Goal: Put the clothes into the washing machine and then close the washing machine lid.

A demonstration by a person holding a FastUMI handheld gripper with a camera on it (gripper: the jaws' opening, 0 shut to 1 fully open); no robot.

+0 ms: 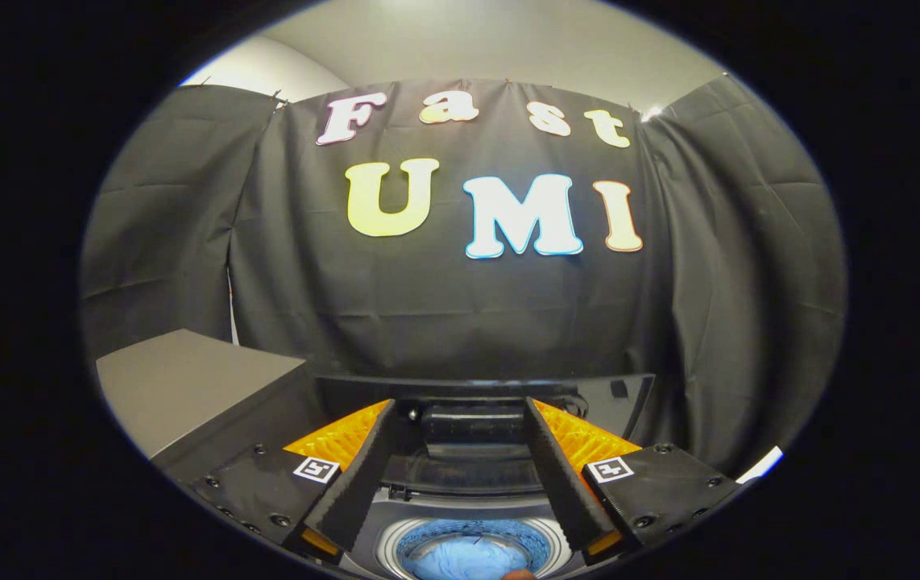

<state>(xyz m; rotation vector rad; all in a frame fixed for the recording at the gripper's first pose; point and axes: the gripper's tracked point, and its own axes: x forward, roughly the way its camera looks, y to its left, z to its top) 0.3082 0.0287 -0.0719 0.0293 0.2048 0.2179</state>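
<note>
Gripper view shows your gripper (pixel 460 483) with fingers spread apart, gripping nothing — the blue clothes (pixel 460 557) lie inside the washing machine (pixel 460 515) drum below, its lid (pixel 484 395) raised upright beyond.

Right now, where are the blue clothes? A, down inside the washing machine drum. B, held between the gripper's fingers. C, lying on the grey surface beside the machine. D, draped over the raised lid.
A: the blue clothes lie inside the round washing machine drum, below the open gripper, whose fingers hold nothing.
</note>
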